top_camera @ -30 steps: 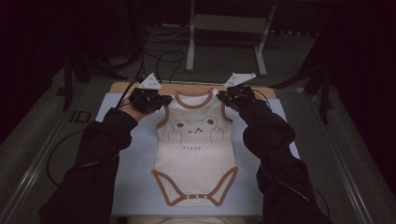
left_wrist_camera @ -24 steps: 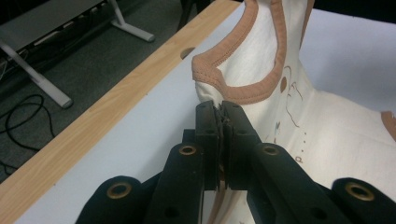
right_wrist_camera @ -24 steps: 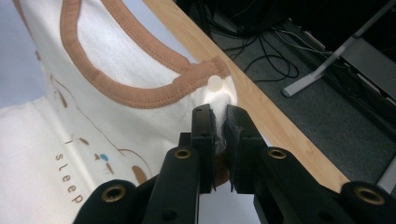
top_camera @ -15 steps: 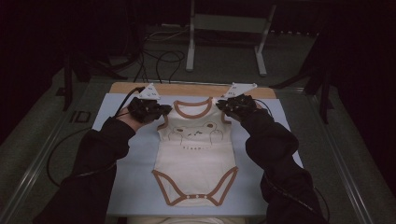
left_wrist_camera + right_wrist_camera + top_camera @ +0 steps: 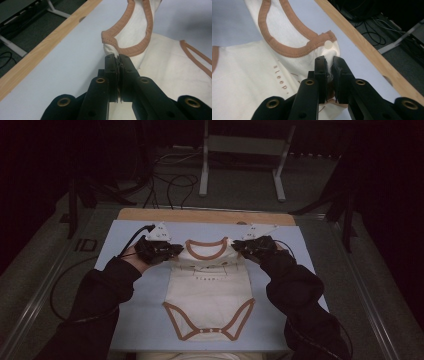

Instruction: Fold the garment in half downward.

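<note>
Folding step in hand: left gripper [image 5: 176, 251] and right gripper [image 5: 238, 247] each pinch a shoulder of the cream, brown-trimmed cotton baby bodysuit [image 5: 209, 292], centre frame. Next move likely requires drawing both shoulders evenly toward the crotch hem.

The word "sleep." is showing in small brown letters on the cream front of the baby bodysuit [image 5: 249, 75] in the right gripper view, running sideways there, below the brown-trimmed neckline. In the high view the same line of lettering is sitting across the chest, too small to read. On the floor left of the bench [image 5: 300, 227], pale marks reading "ID" are showing.
</note>
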A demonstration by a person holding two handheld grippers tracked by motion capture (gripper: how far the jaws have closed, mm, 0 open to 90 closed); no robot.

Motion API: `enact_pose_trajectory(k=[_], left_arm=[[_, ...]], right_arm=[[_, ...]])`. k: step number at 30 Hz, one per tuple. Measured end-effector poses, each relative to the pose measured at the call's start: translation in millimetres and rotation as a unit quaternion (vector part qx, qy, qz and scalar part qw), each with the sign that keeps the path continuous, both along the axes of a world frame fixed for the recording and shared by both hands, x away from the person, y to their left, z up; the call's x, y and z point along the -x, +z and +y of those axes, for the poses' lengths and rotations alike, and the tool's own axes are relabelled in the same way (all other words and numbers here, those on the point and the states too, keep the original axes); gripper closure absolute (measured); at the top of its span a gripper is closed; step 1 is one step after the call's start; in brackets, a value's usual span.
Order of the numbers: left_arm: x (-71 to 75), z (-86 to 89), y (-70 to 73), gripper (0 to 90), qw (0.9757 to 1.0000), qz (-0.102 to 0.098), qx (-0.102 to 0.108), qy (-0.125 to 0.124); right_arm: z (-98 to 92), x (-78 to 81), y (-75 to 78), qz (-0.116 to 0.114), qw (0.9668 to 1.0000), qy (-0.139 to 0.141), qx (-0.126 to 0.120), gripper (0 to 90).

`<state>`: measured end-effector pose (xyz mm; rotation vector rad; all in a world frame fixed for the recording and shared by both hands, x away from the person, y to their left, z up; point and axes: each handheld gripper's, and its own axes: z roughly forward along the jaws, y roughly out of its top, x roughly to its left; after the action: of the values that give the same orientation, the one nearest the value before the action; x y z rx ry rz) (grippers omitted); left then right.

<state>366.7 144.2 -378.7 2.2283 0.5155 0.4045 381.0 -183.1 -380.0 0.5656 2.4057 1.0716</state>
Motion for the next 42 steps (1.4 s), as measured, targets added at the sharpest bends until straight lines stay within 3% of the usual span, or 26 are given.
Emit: enact_pose_trajectory(k=[10, 21, 29, 42], left_arm=[[19.2, -1.7, -6.4, 87.0, 0.9998, 0.003, -0.004, -0.02], [39.2, -3.0, -14.5, 86.9, 0.9991, 0.007, -0.008, -0.041], [61.8, -7.0, -31.1, 86.9, 0.9977, 0.018, -0.02, -0.062], [82.9, -7.4, -52.2, 86.8, 0.9958, 0.038, -0.028, -0.078]], right_arm=[[-8.4, 21.4, -11.0, 0.01, 0.9999, 0.008, -0.01, 83.1], [-12.7, 43.7, -22.7, 0.024, 0.9994, 0.022, -0.003, 83.0], [-15.6, 60.5, -38.7, 0.04, 0.9988, 0.028, -0.006, 83.0], [-16.1, 81.3, -56.1, 0.062, 0.9969, 0.048, -0.007, 83.0]])
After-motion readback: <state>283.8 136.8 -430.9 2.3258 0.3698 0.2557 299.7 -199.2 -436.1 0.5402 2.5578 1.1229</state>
